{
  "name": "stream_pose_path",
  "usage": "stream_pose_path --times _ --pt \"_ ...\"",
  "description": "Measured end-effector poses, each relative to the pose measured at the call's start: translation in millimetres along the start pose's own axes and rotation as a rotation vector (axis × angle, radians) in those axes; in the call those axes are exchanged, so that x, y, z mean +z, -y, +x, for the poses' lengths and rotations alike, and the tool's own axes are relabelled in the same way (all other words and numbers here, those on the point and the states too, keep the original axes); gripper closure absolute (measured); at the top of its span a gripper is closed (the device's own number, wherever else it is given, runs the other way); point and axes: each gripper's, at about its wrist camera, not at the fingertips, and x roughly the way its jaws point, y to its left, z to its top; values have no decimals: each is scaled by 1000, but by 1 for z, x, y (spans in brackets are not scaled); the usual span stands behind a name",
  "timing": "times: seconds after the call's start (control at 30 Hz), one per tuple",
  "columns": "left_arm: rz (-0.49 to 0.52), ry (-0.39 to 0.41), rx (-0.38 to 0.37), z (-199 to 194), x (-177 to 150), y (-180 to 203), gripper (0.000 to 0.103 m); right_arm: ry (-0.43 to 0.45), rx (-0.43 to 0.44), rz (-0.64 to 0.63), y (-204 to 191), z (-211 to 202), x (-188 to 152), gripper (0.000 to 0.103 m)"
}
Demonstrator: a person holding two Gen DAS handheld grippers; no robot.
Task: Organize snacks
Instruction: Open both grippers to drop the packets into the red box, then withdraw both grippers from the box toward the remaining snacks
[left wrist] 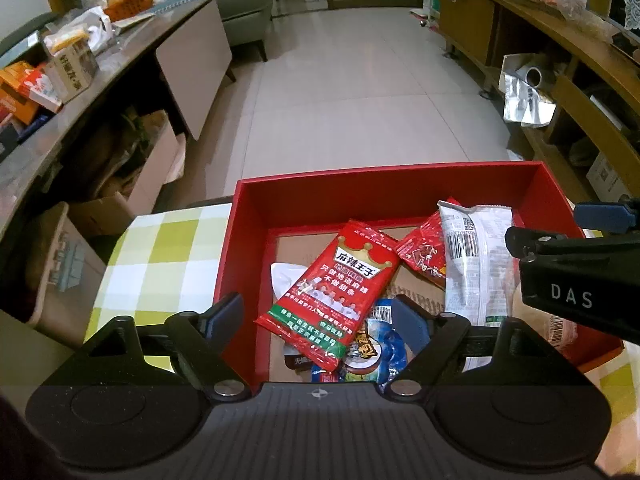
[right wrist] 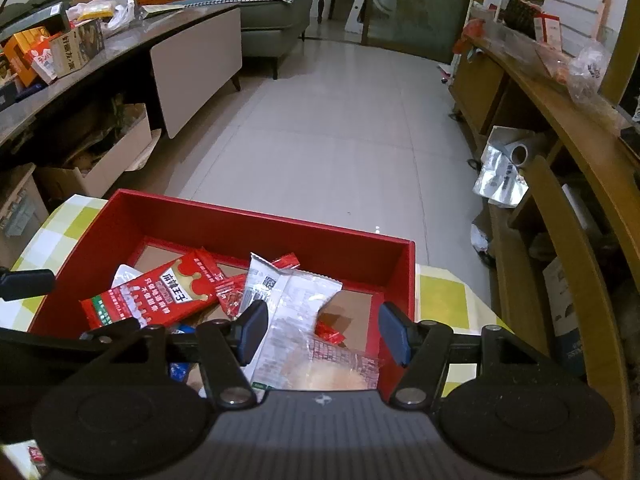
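Right now I have both grippers tipped down over the red box (left wrist: 384, 196), which sits on the green-and-white checked cloth (left wrist: 160, 248) in the lower half of both views. My left gripper (left wrist: 318, 320) has its jaws standing well apart with nothing pressed between the pads; the big red snack packet (left wrist: 332, 292) lies loose in the box, low and centre in the left view, resting aslant on other packets, so I judge it has been let go and is where it belongs. Beneath its lower end a blue-wrapped snack (left wrist: 384, 344) peeks out, and a small red sachet (left wrist: 424, 252) sits just to the right of it.

My right gripper (right wrist: 324, 334) is also parted, straddling the near right part of the box. A white-and-clear packet (right wrist: 296, 308) runs up between the fingers from the bottom centre of the right view; the left pad (right wrist: 254, 330) sits just beside its edge, but I cannot tell whether it is touching, and the right pad is clearly apart from it. So I read it as not gripped, lying in the box on top of the heap.

Everything is piled toward the near side, leaving bare cardboard floor at the far wall of the box, presumably because dropping from above is easiest there.
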Motion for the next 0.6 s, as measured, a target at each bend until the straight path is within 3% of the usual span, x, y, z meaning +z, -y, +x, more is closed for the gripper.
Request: stream_pose_path --times 0.6 --pt "6 11 -10 -32 -21 -10 17 -23 -8 -55 -12 -38 -22 35"
